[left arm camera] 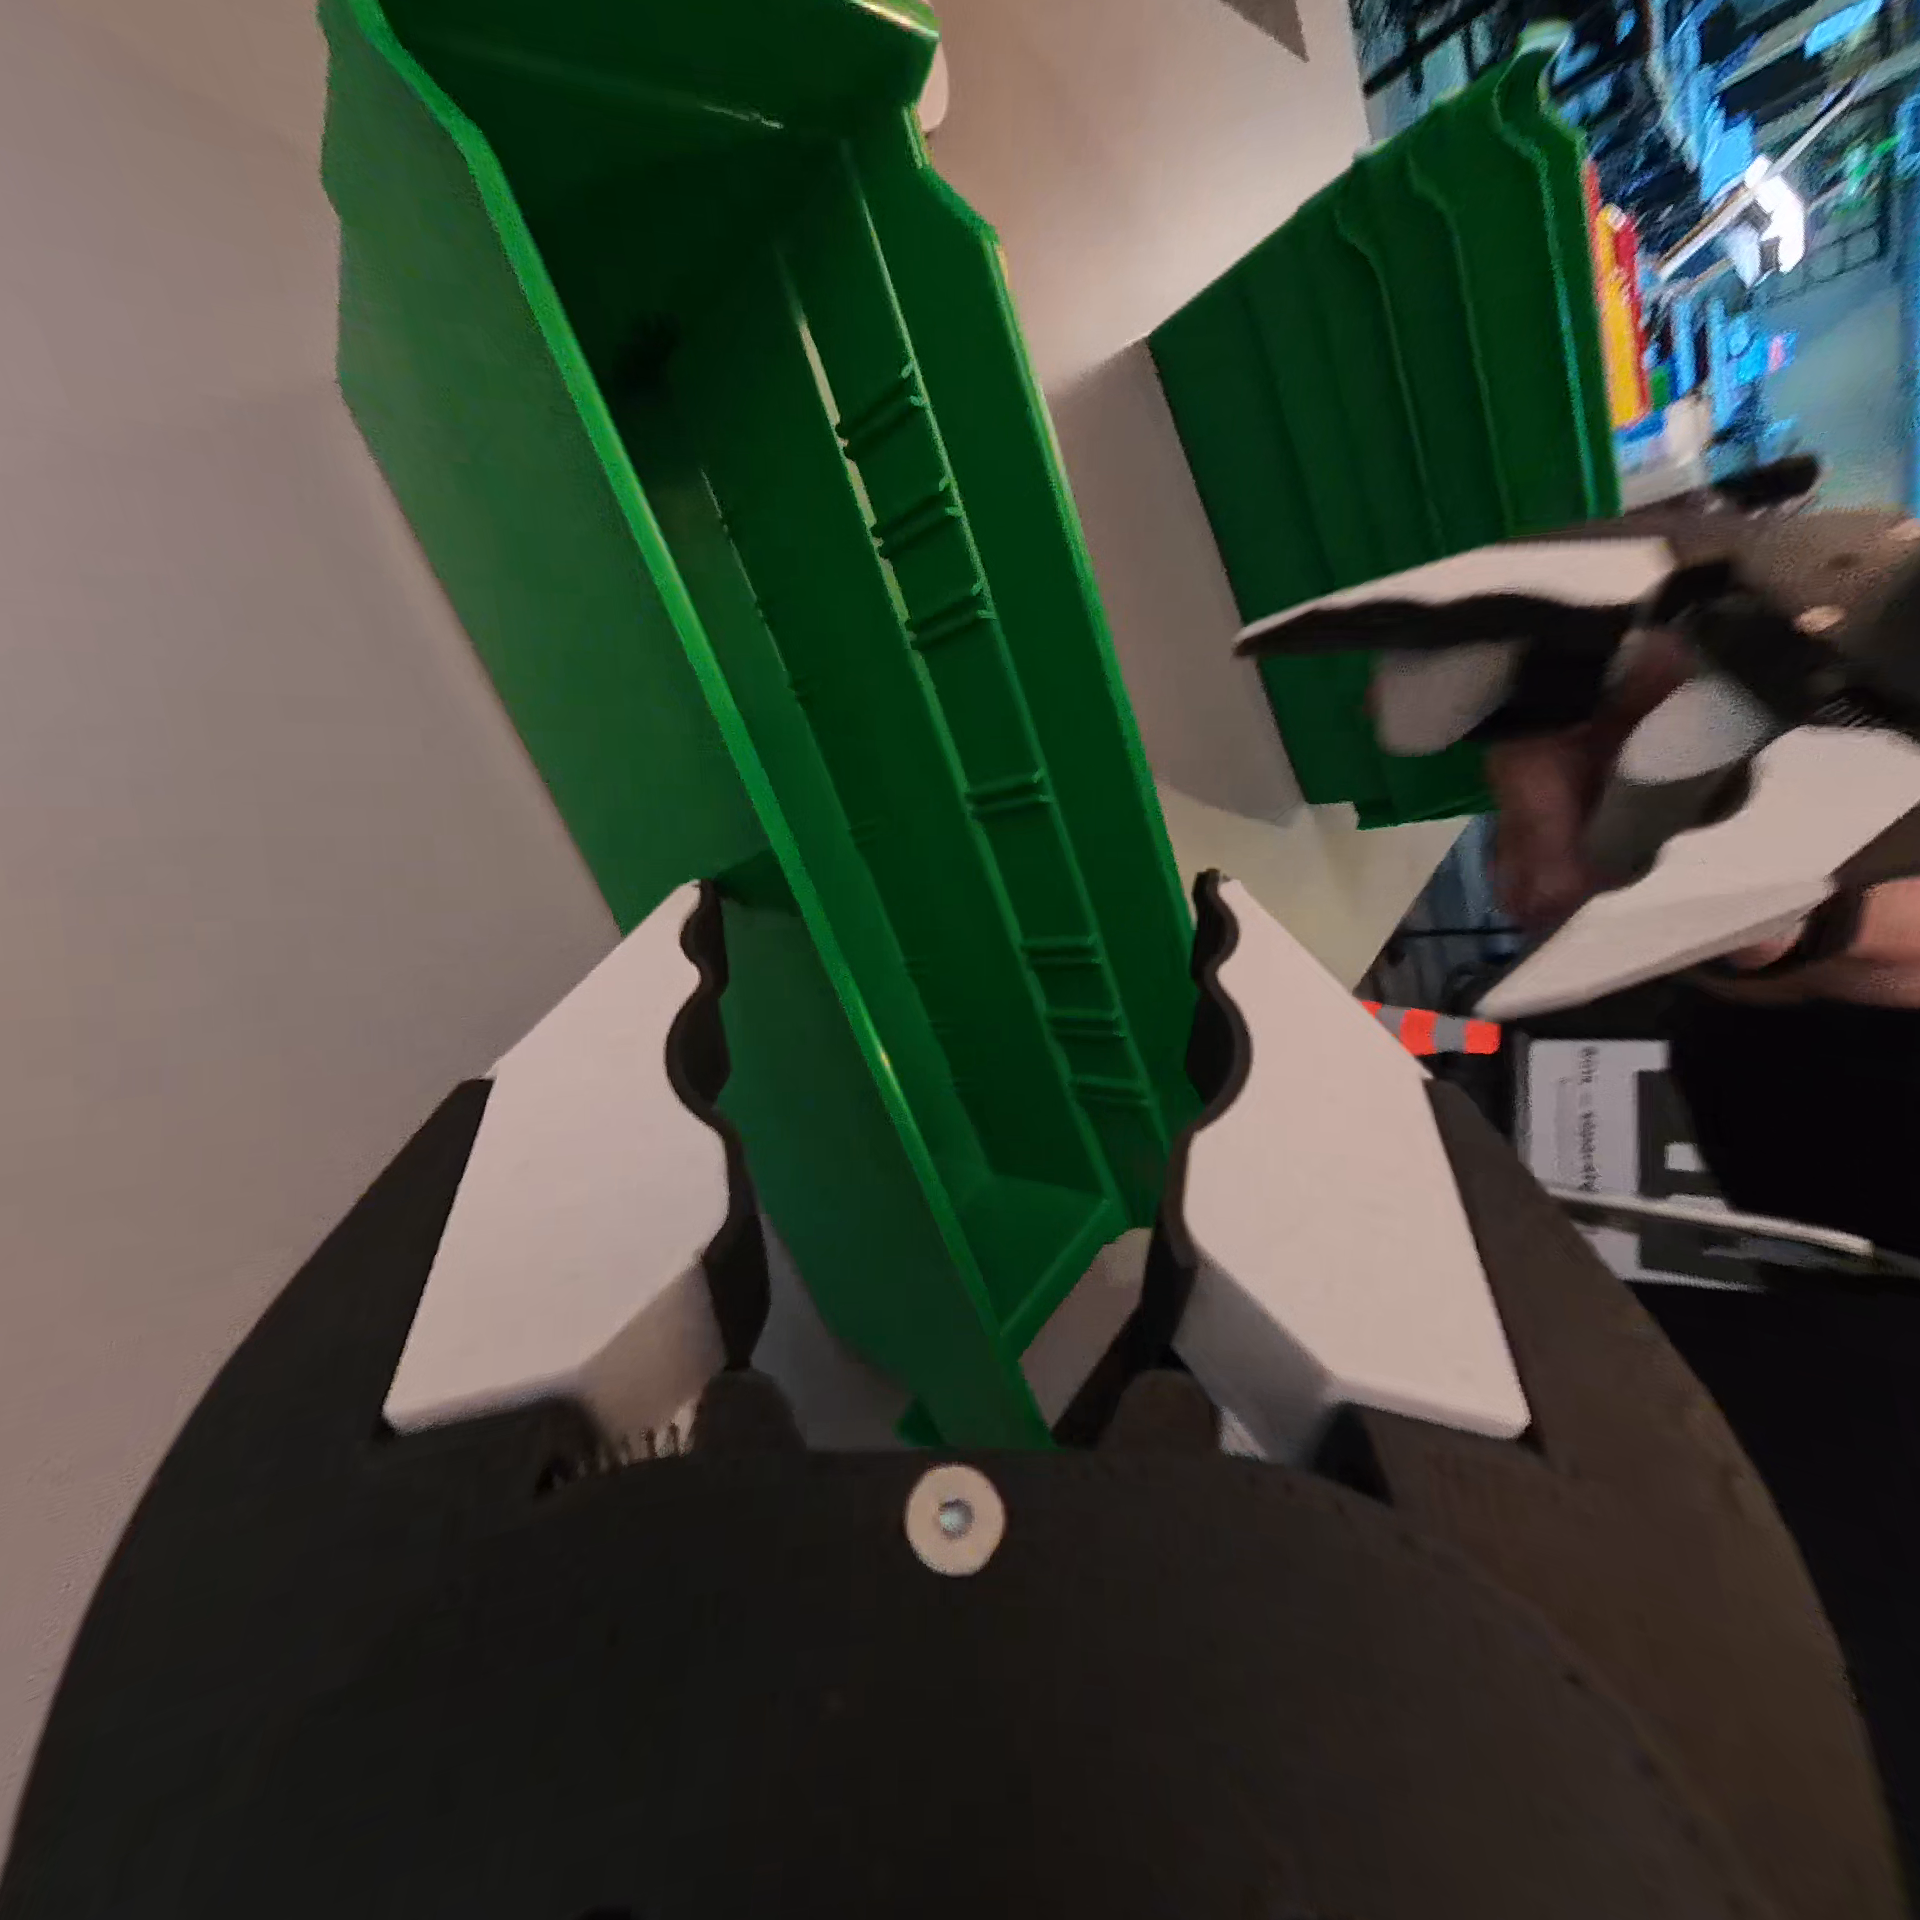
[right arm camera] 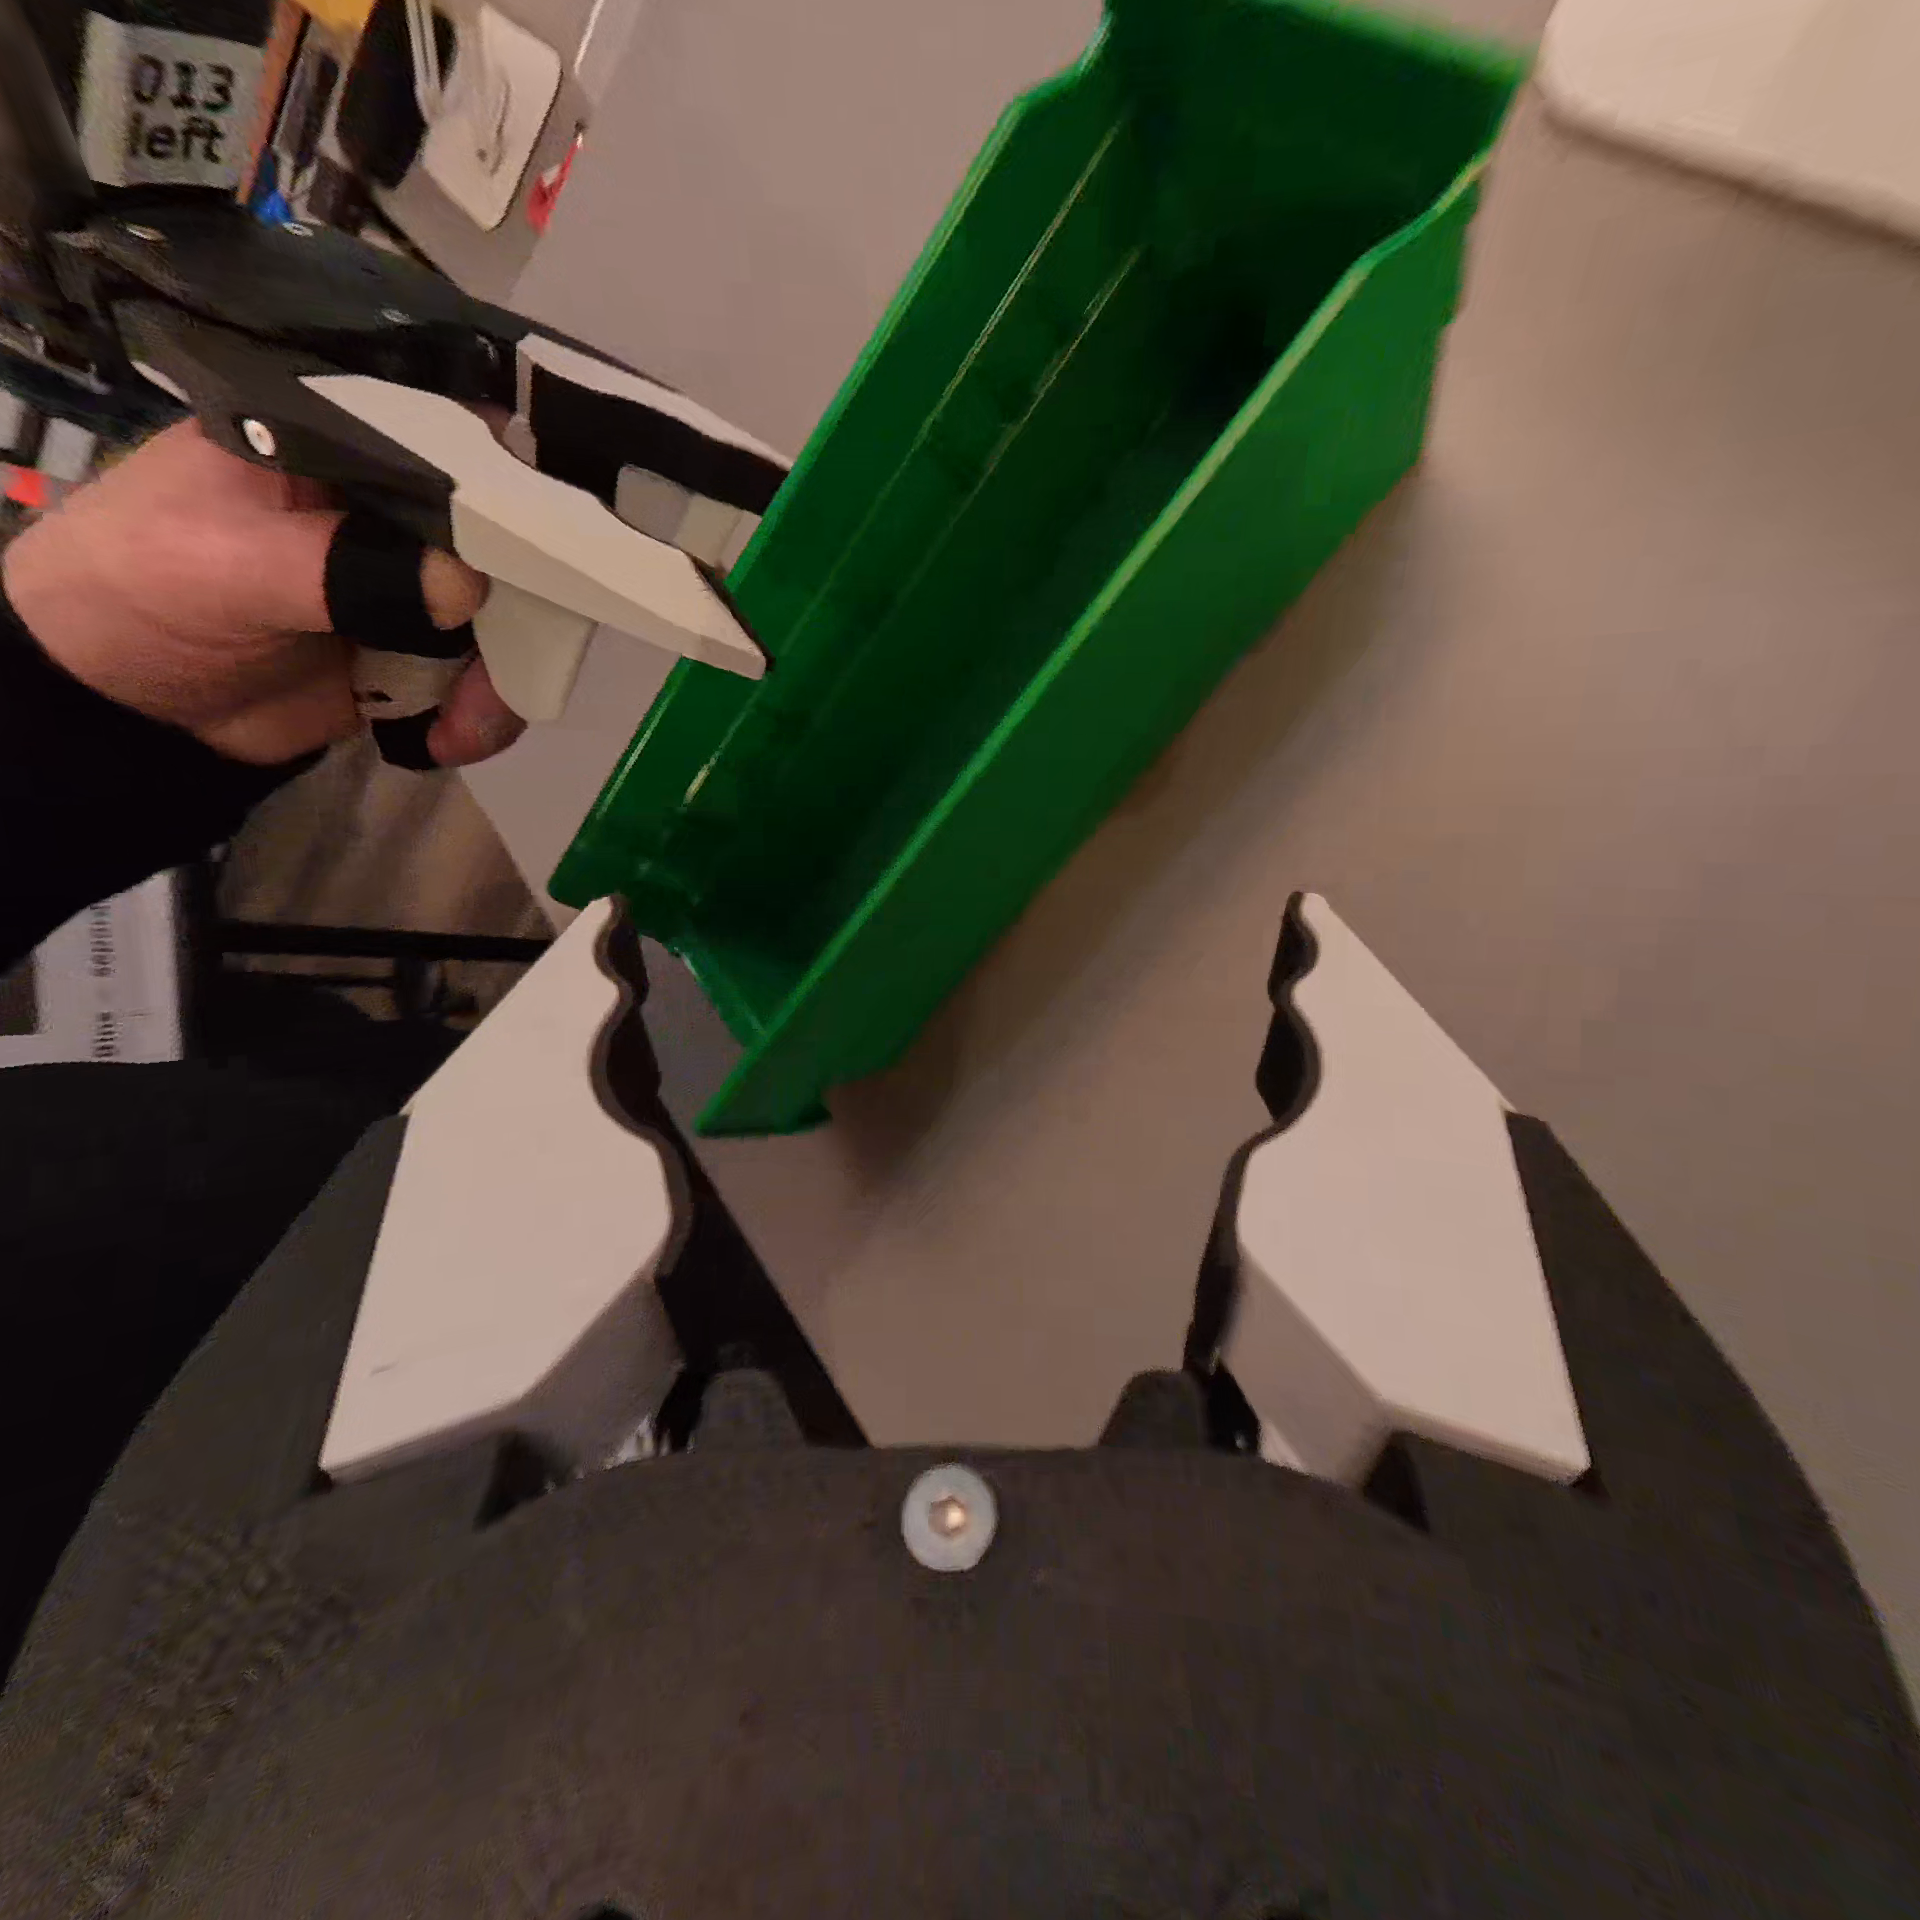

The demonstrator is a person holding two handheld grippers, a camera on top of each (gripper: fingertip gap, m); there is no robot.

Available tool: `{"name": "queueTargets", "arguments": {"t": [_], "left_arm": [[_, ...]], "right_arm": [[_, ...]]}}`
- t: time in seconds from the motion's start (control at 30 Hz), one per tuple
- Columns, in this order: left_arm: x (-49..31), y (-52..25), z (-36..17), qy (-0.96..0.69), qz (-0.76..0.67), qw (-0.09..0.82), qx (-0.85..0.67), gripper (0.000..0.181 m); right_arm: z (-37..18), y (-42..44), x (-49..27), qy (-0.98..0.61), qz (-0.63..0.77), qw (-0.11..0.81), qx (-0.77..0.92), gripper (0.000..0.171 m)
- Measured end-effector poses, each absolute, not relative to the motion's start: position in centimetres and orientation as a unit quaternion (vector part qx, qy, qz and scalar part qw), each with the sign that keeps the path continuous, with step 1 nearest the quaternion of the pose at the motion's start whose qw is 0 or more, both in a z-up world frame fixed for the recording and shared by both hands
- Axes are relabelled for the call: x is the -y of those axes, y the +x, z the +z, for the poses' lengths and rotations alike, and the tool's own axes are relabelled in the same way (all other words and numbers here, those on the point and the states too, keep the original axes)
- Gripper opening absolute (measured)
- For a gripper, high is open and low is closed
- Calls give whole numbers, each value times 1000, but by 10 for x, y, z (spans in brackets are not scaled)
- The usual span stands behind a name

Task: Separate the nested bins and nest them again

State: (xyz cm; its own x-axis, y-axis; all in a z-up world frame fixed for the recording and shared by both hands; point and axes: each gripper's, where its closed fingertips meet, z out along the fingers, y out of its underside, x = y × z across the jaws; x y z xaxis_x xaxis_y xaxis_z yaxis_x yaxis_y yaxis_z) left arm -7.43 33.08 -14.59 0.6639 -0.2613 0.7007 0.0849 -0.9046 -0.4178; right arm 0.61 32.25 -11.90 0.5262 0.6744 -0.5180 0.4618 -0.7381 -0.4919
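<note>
A long green bin lies between the fingers of my left gripper, which is shut on its side wall; I see into the open inside with its ribs. In the right wrist view the same bin lies slantwise on the grey table, with the left gripper clamped on its left wall. A stack of nested green bins stands farther back at the right. My right gripper is open and empty, just short of the bin's near end. It also shows in the left wrist view.
A white rounded object stands beyond the bin at the far right. The table edge runs on the left, with a dark floor and cluttered shelves beyond. An orange and grey striped item lies past the edge.
</note>
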Motion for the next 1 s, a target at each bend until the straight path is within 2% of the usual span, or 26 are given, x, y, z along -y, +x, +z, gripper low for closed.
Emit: {"name": "queueTargets", "arguments": {"t": [0.2, 0.33, 0.53, 0.63, 0.77, 1.0], "left_arm": [[-312, -37, -136, -849, -496, 179, 32, 98], [-301, -11, -128, -827, -541, 149, 48, 108], [-282, 24, -116, -777, -624, 72, 47, 106], [-278, 24, -112, -749, -659, 32, 68, 105], [-296, -4, -113, -750, -651, 67, 92, 96], [-313, -38, -114, -768, -623, 108, 98, 94]], "right_arm": [[-138, -2, -301, -878, 313, 125, 341, 143], [-149, 12, -296, -895, 232, 131, 358, 155], [-182, 37, -288, -902, 133, 118, 393, 155], [-188, 45, -291, -895, 111, 143, 408, 140], [-183, 49, -295, -887, 118, 147, 421, 121], [-171, 65, -310, -893, 178, 160, 381, 107]]}}
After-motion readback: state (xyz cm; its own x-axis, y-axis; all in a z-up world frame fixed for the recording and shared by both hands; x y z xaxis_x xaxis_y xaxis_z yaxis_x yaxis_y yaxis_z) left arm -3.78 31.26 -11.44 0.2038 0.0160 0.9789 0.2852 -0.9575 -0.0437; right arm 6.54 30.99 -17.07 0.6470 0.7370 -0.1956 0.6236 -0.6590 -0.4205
